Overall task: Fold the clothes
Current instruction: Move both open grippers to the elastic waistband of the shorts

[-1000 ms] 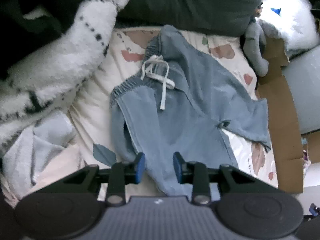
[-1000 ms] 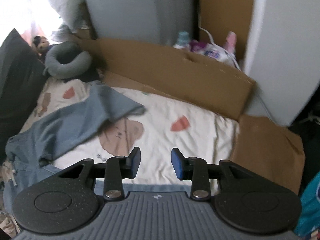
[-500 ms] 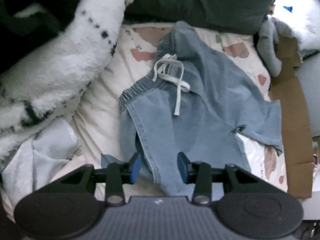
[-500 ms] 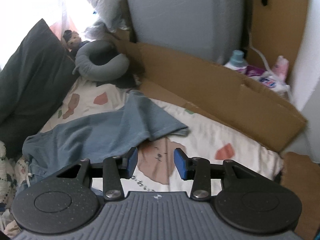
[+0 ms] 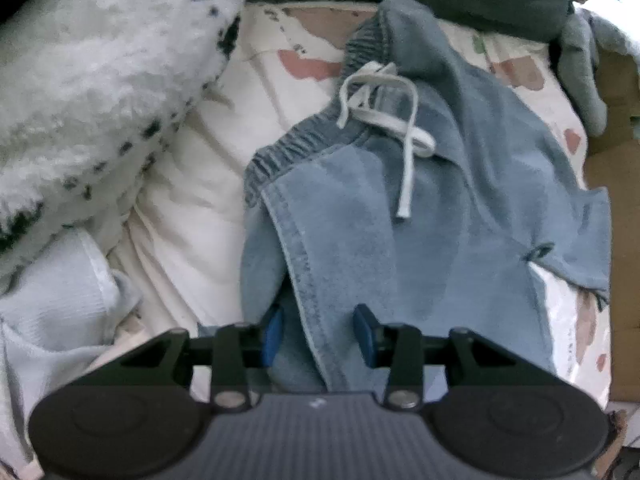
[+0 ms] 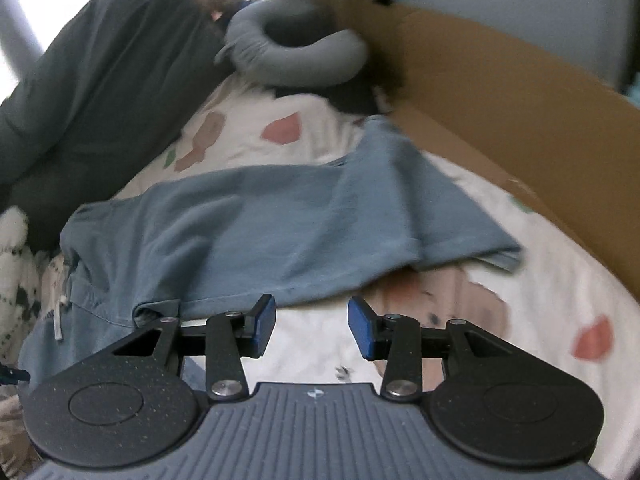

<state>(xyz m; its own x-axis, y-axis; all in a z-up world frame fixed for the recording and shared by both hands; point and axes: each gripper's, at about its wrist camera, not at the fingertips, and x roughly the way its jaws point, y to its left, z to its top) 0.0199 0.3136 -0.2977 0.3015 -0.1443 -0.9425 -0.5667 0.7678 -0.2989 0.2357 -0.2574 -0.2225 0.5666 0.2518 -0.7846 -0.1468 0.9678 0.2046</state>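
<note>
Blue denim shorts (image 5: 420,216) with an elastic waistband and a white drawstring (image 5: 404,136) lie crumpled on a cream patterned bedsheet (image 5: 192,184). My left gripper (image 5: 318,330) is open, its blue pads on either side of a stitched leg hem at the near end of the shorts. In the right wrist view the same shorts (image 6: 280,232) spread across the bed, one leg reaching right. My right gripper (image 6: 311,326) is open just short of the shorts' near edge, over bare sheet (image 6: 316,352).
A fluffy white spotted blanket (image 5: 92,80) and a pale garment (image 5: 60,312) lie left of the shorts. Dark pillows (image 6: 100,92) and a grey neck pillow (image 6: 296,52) sit at the head. A cardboard sheet (image 6: 520,120) borders the bed's far side.
My left gripper has moved in closer over the shorts' leg hem and its pads now straddle it. My right gripper has swung left and closer to the shorts' near edge. Both stayed open.
</note>
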